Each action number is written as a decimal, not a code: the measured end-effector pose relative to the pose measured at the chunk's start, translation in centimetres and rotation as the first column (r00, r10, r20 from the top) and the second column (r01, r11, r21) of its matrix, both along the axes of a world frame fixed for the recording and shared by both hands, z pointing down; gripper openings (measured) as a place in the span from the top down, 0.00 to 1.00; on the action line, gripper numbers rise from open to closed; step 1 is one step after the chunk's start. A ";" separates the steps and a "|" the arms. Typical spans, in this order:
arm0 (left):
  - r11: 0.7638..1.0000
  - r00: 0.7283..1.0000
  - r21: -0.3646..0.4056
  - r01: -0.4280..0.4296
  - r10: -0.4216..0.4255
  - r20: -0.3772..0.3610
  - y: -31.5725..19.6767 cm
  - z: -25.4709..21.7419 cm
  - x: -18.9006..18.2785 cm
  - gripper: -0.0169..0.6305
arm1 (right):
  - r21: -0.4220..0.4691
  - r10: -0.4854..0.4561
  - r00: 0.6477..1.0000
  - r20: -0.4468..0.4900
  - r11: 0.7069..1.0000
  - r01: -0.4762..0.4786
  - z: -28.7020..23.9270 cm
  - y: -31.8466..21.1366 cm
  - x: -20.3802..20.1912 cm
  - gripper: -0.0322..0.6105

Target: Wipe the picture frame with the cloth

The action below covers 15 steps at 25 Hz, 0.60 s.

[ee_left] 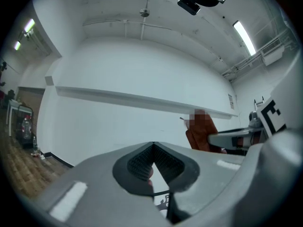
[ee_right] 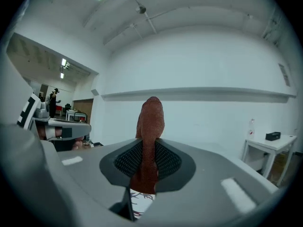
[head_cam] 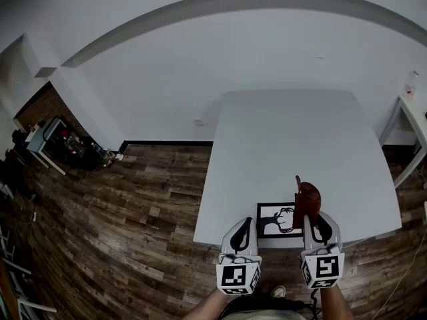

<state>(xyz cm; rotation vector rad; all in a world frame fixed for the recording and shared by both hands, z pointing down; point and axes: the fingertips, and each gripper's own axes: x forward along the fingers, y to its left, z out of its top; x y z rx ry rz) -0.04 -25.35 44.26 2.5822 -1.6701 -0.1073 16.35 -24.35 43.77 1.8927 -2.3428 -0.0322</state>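
Head view: right claw (head_cam: pixel 313 217) clamps cloth (head_cam: pixel 307 197); left claw (head_cam: pixel 245 227) together; frame (head_cam: pixel 274 221) half hidden.

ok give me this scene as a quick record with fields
surface: white table
picture frame: black border, lying flat near the table's front edge
cloth: reddish-brown, bunched, standing up from the right fingers
right gripper: fingers shut on the cloth, over the frame's right side
left gripper: fingers together at the tips, by the frame's left edge
cloth touching frame: cannot tell
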 end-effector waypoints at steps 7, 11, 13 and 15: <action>0.999 1.000 0.044 -0.006 0.005 0.016 0.9 -1.4 0.0 0.97 | 0.183 -0.034 0.999 -0.026 0.982 0.039 -2.8 3.2 -1.5 0.80; 0.998 1.000 0.069 0.001 -0.002 0.017 1.2 -2.0 -0.2 0.97 | 0.192 -0.032 0.999 -0.012 0.981 0.034 -2.8 3.4 -1.7 0.80; 0.998 1.000 0.064 -0.002 0.000 0.031 1.4 -2.1 -0.2 0.97 | 0.188 -0.030 1.000 -0.002 0.982 0.030 -2.7 3.3 -1.6 0.80; 0.998 0.999 0.068 -0.003 0.001 0.041 1.5 -2.4 -0.2 0.97 | 0.186 -0.029 1.000 0.005 0.982 0.027 -2.8 3.3 -1.4 0.80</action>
